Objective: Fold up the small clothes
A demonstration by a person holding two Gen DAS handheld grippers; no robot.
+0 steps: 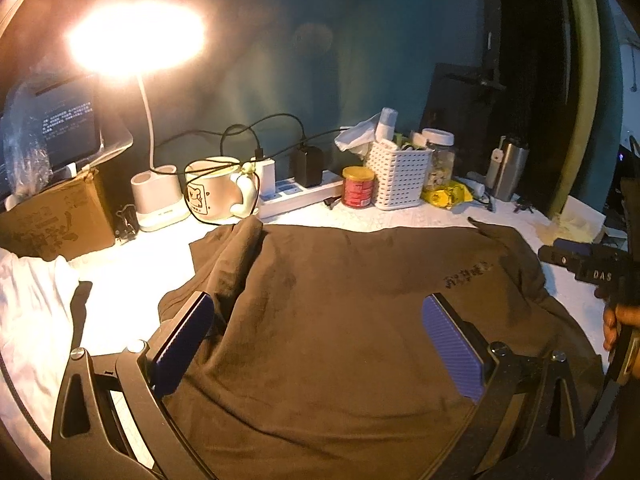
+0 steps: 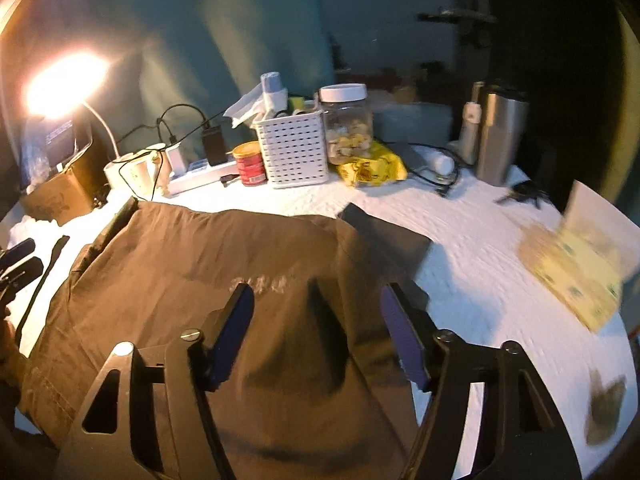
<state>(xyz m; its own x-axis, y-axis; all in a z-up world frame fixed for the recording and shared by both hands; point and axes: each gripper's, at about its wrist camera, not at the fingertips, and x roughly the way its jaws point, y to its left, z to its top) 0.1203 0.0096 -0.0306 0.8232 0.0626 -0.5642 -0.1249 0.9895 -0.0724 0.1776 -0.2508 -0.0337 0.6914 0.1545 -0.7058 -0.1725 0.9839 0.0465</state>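
Altogether one brown garment [image 1: 340, 320], two wide-open grippers above.

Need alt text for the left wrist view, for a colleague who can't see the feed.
The left hand-held gripper is open above a brown garment spread on a white table, its blue-padded fingers wide apart with nothing between them. Behind the cloth stand a lit desk lamp, a mug, a power strip, a red can and a white basket.

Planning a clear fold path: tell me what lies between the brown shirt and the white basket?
Only bare white tablecloth separates the shirt from the basket, clearest in the right wrist view.
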